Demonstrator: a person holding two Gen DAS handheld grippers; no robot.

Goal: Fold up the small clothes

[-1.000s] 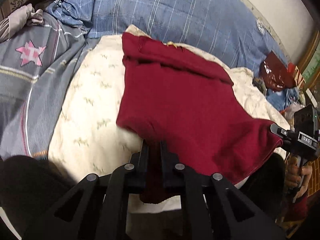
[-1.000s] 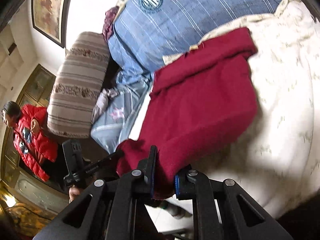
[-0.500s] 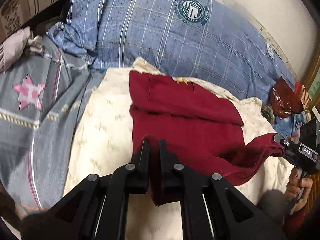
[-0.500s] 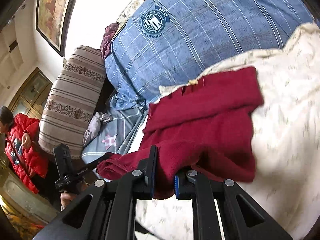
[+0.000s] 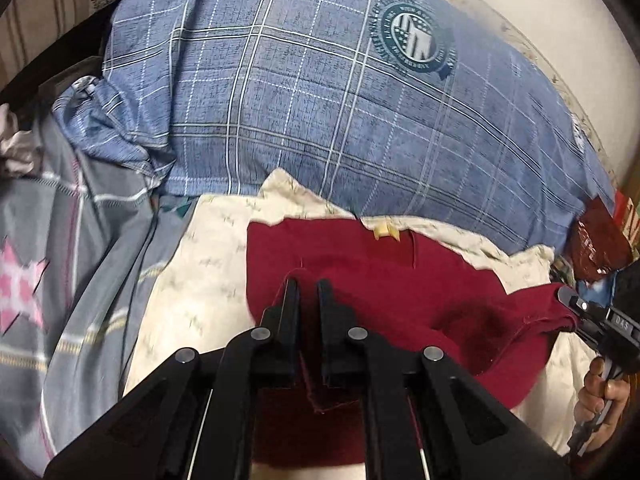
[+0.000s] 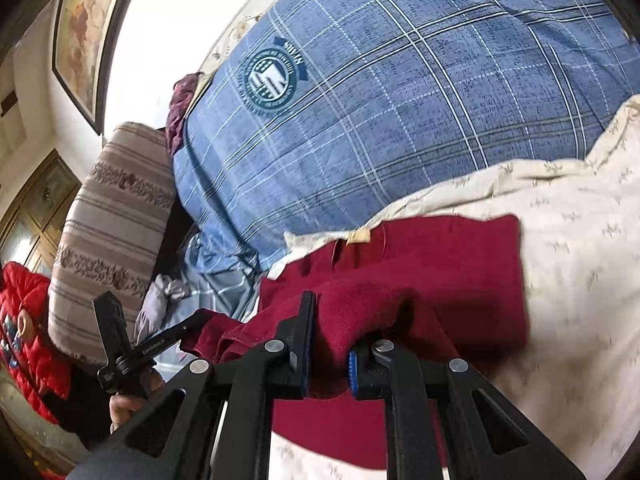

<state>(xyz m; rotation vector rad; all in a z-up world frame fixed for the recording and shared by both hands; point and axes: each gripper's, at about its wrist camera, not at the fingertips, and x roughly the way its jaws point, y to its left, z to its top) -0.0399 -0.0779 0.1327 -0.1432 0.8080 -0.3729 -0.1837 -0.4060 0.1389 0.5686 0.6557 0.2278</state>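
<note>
— Looking through the left wrist view first: where is the garment?

— The red garment (image 5: pixel 400 292) lies low in the frame on the cream sheet (image 5: pixel 208 280), its far edge just below the blue plaid pillow (image 5: pixel 320 92). The left gripper (image 5: pixel 307 286) has its fingers pinched narrow on a fold of the cloth; the right gripper (image 5: pixel 576 308) grips the far corner at the right edge of the frame.

— And the right wrist view?

— There the right gripper (image 6: pixel 332 320) is clamped on a thick bunch of the red garment (image 6: pixel 452 264). The left gripper (image 6: pixel 192 326) shows at lower left.

— What could go wrong?

— The carried layer sags between the two grips, so it may well land creased or skewed if one side lowers first.

— Room?

— Bare sheet lies to the right of the garment in this view; the pillow closes off the top.
</note>
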